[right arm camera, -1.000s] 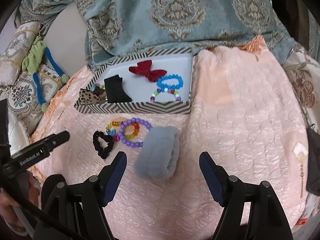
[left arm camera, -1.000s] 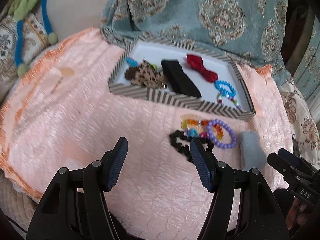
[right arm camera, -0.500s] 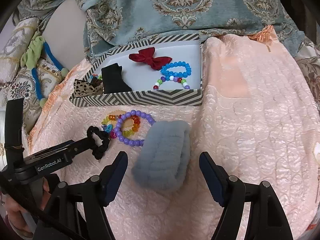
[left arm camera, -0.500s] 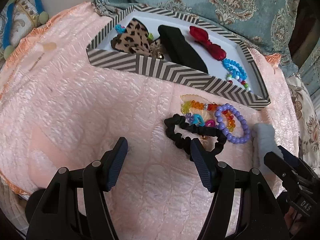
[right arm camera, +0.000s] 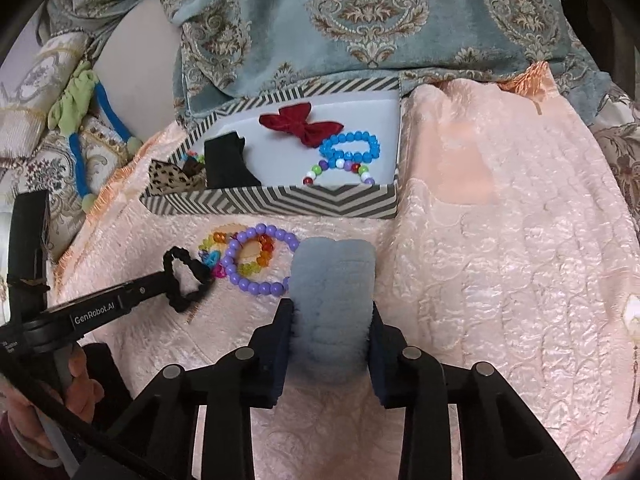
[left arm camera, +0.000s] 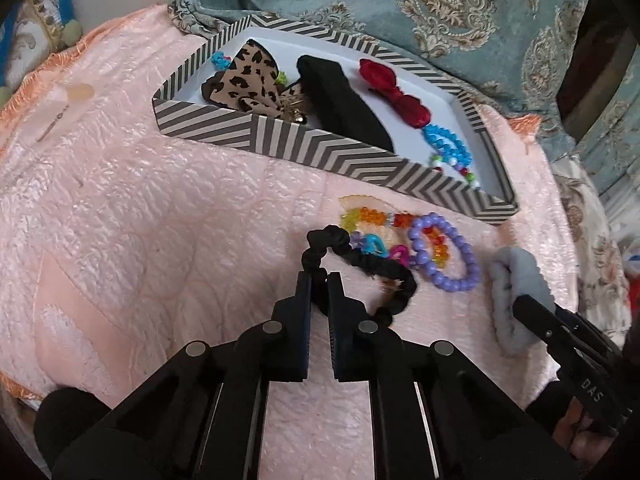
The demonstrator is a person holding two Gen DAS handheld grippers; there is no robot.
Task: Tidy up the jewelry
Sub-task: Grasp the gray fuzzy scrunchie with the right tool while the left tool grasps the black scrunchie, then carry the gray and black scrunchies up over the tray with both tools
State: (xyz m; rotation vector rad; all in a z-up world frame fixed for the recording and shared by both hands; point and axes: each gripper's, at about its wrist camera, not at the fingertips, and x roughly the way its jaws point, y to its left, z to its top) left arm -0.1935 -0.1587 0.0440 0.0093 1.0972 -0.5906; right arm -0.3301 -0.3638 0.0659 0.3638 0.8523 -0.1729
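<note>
The left tool [left arm camera: 319,280] is clamped tight on the black scrunchie [left arm camera: 360,264]. The grey fluffy band [right arm camera: 332,300] is pinched by the right tool [right arm camera: 332,320], its jaws closing.

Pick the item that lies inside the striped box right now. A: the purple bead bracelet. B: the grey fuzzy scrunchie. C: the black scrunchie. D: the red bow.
D: the red bow lies on the white floor of the striped box, while the other three are on the pink cloth in front of it.
</note>
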